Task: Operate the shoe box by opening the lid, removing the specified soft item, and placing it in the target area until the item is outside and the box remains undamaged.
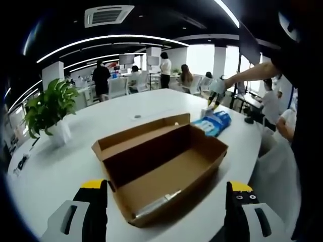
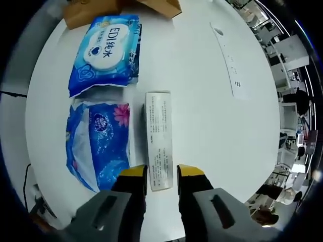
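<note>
Two soft packs, the wet-wipe pack (image 2: pixel 107 49) and the tissue pack (image 2: pixel 99 146), already lie on the white surface (image 2: pixel 212 101) just beyond the open shoe box (image 1: pixel 160 164), which looks empty. Our right gripper (image 2: pixel 161 174) has its jaws close together around the near end of a paper strip (image 2: pixel 159 138) beside the tissue pack. Our left gripper (image 1: pixel 166 201) waits with jaws wide apart before the box. We should lift away straight, without dragging anything against the box.

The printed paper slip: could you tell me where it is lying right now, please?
In the right gripper view, the paper slip lies flat on the white table, just right of the lower blue tissue pack, its near end between the right gripper tips.
</note>
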A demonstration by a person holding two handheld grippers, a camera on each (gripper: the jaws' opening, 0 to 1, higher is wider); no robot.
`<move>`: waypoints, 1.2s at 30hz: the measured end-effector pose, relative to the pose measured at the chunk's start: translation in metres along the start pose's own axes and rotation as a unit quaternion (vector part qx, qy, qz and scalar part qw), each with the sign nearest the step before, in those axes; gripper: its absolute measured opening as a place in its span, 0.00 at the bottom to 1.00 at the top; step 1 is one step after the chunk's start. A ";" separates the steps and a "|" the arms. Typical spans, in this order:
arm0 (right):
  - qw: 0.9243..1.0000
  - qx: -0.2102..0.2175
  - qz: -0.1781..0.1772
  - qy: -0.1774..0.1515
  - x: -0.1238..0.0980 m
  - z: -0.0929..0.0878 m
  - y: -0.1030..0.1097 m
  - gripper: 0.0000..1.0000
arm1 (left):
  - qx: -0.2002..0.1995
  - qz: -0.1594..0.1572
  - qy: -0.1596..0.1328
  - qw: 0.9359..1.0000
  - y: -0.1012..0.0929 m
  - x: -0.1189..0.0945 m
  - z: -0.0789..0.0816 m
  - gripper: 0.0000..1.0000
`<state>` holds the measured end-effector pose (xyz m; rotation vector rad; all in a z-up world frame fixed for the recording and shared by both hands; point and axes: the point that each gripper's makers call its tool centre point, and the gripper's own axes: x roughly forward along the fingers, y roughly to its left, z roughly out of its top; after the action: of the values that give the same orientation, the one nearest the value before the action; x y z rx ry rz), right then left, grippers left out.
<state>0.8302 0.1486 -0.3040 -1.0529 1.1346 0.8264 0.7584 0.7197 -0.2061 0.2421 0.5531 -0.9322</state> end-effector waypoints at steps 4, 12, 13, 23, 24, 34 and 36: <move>1.000 0.006 -0.001 -0.005 -0.006 0.002 0.002 0.27 | 0.004 0.002 -0.001 1.000 0.003 0.000 0.000 0.99; 0.999 0.026 -0.013 -0.018 -0.014 0.005 0.005 0.35 | 0.014 0.008 0.004 1.000 0.009 -0.005 0.001 0.93; 0.999 0.028 -0.014 -0.020 -0.014 0.006 0.005 0.36 | 0.014 0.008 0.004 1.000 0.010 -0.005 0.001 0.92; 0.994 0.081 -0.044 -0.063 -0.050 0.020 0.012 0.45 | 0.018 0.001 -0.008 1.000 0.013 -0.008 0.011 0.88; 0.993 0.086 -0.047 -0.068 -0.052 0.021 0.013 0.46 | 0.020 0.000 -0.010 1.000 0.014 -0.007 0.011 0.88; 0.977 0.148 -0.078 -0.131 -0.085 0.036 0.028 0.55 | 0.033 -0.024 -0.001 0.999 0.020 -0.003 0.017 0.86; 0.972 0.163 -0.084 -0.146 -0.095 0.043 0.034 0.56 | 0.038 -0.027 0.000 0.999 0.019 -0.002 0.020 0.85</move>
<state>0.7891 0.1999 -0.2161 -0.7154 0.8799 0.6108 0.7796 0.7231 -0.1885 0.2968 0.5262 -1.0077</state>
